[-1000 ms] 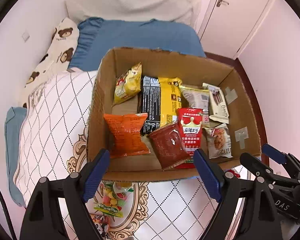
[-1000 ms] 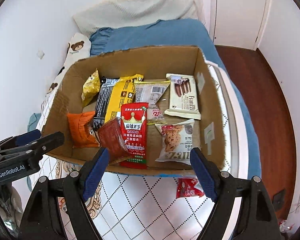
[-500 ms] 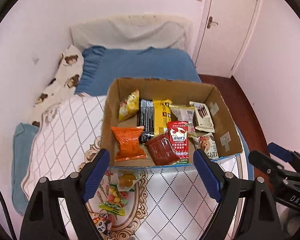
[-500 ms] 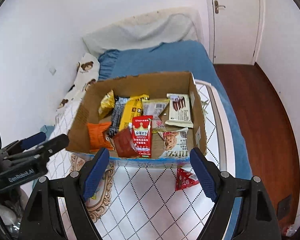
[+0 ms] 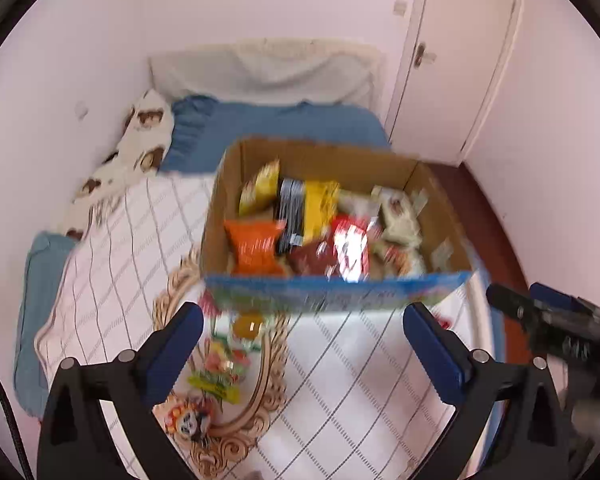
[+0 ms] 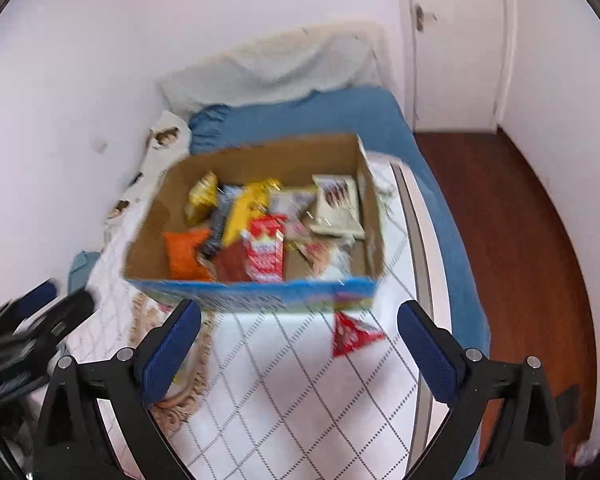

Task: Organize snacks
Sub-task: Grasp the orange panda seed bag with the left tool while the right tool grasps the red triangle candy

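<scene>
A cardboard box [image 5: 440, 208] with a blue printed front stands on the quilted white cover, holding several snack packets: an orange bag [image 5: 256, 246], a red packet [image 5: 350, 246], a yellow-black one [image 5: 304, 212]. It also shows in the right wrist view [image 6: 156, 216]. Loose snacks lie in front of it: a green-yellow candy bag [image 5: 220, 372], a panda-print pack [image 5: 188, 420] and a red triangular pack [image 6: 350, 336]. My left gripper [image 5: 302, 354] and right gripper [image 6: 298, 350] are both open and empty, well short of the box.
The bed has a blue sheet [image 5: 284, 128], a bear-print pillow [image 5: 140, 132] and a pale headboard cover [image 5: 268, 68]. A white door [image 6: 456, 48] and wooden floor [image 6: 512, 240] lie to the right. Walls close in on the left.
Both grippers have pulled back and up from the box, so it looks smaller and farther; the loose snacks in front of it have come into view. Both stay open.
</scene>
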Motion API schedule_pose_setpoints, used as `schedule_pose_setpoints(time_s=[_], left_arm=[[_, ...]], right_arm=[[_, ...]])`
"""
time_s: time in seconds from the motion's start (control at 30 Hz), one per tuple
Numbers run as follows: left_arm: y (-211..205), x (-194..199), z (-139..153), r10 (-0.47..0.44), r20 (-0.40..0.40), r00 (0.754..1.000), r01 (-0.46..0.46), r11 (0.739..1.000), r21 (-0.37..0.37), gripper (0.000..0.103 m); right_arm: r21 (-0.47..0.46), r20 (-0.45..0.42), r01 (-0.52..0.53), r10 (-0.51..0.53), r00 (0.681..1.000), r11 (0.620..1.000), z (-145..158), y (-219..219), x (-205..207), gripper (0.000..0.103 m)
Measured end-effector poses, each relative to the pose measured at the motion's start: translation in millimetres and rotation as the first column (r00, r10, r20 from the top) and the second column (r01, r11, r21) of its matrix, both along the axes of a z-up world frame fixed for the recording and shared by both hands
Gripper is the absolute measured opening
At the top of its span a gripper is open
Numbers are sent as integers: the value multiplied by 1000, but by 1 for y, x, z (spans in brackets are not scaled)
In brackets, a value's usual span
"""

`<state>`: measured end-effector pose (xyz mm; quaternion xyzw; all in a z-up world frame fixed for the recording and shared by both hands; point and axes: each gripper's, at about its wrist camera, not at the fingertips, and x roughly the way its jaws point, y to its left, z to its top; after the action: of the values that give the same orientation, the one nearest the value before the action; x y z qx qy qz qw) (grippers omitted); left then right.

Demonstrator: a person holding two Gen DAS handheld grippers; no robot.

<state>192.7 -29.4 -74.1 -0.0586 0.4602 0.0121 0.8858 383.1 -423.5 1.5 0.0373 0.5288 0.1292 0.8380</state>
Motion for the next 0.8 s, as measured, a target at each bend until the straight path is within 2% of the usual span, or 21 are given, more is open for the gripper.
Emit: schedule_pose_setpoints(time_s=[0.2,0.3,0.37,0.4,0.43,0.53,0.6,0.73,0.77,0.8], left_arm=[[11,-4,-78,77,-154,985,-82,996,-25,103],[15,-12,-106,117,-197,973,-119,993,2,103],[18,-18,-122,135,-225,965,-134,991,21,103],[20,-21,-128,142,-238,961,-140,990,26,103],[23,-25,-133,151,-250,956,-149,988,28,103],[41,-38,-141,185,-281,942,-187,982,20,103],[54,-47,-146,211,-297,931,-216,976,15,103],[99,-73,-161,302,-383,873,-347,937,-51,102],[116,-82,-168,339,-418,843,-407,909,-83,102],[127,-87,-172,361,-440,823,-447,888,-108,102]], right_arm=[[-38,-144,19,-25,989,999,-94,-11,30,100],[-52,-215,47,-57,975,998,-138,-12,47,98],[-60,-253,64,-77,964,996,-161,-13,55,89],[-63,-267,64,-79,960,996,-169,-12,56,72],[-75,-280,65,-84,956,995,-179,-11,57,62],[-88,-273,38,-61,960,995,-184,-3,50,54],[-84,-285,-9,-16,958,996,-183,7,38,53],[-60,-317,-113,88,944,992,-184,34,-8,52],[-50,-326,-128,105,939,990,-185,40,-18,52],[-38,-336,-145,124,934,989,-186,46,-31,52]])
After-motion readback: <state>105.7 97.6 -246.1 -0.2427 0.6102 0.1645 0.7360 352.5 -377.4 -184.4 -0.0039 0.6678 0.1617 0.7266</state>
